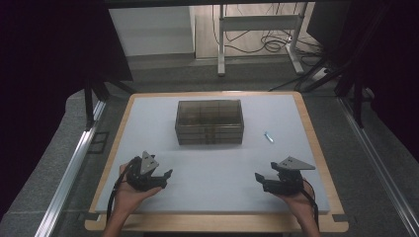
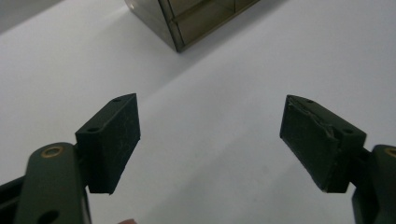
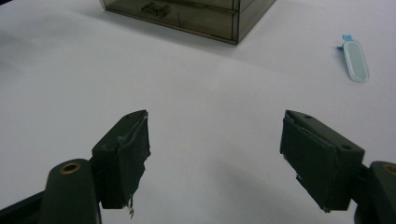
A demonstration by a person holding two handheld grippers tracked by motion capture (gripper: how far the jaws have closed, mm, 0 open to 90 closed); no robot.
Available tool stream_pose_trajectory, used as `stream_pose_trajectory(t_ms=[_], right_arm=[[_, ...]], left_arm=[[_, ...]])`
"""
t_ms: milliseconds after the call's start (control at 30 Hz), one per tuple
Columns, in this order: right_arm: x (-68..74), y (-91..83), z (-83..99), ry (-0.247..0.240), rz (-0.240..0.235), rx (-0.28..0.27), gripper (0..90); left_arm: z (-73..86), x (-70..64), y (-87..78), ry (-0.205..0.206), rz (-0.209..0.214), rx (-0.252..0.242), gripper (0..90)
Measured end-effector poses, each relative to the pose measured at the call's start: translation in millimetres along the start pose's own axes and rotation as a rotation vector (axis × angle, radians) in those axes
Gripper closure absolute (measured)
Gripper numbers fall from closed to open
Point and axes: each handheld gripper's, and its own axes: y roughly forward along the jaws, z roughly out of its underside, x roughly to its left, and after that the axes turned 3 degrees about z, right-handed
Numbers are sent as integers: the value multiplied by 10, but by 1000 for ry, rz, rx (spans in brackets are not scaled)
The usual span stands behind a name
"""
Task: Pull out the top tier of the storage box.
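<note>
Drawer box, smoky translucent, stacked in tiers, set on the far-centre part of the white table surface; same drawer box at the top edge of the left gripper view, one corner turned toward the camera; again at the top of the right gripper view, a dark shape dimly visible behind a drawer front. Small pale-blue object lying flat on the surface just right of the box and apart from it; in the right gripper view an elongated rounded piece with a blue tab at its far end. Left gripper held in the left hand near the front-left of the surface, jaws spread wide with nothing between them, pads well apart over bare white surface. Right gripper held in the right hand near the front-right, jaws likewise spread and empty, worn pads frayed at the edges. Both grippers well short of the box, pointed inward toward each other. Wooden table rim bordering the white surface.
</note>
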Motion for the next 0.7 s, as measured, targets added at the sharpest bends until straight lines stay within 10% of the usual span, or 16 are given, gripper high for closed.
stream_pose_trajectory(t_ms=[700], right_arm=[[24,57,77,-4,27,37,235]], left_arm=[[-155,-155,180,171,-76,25,285]])
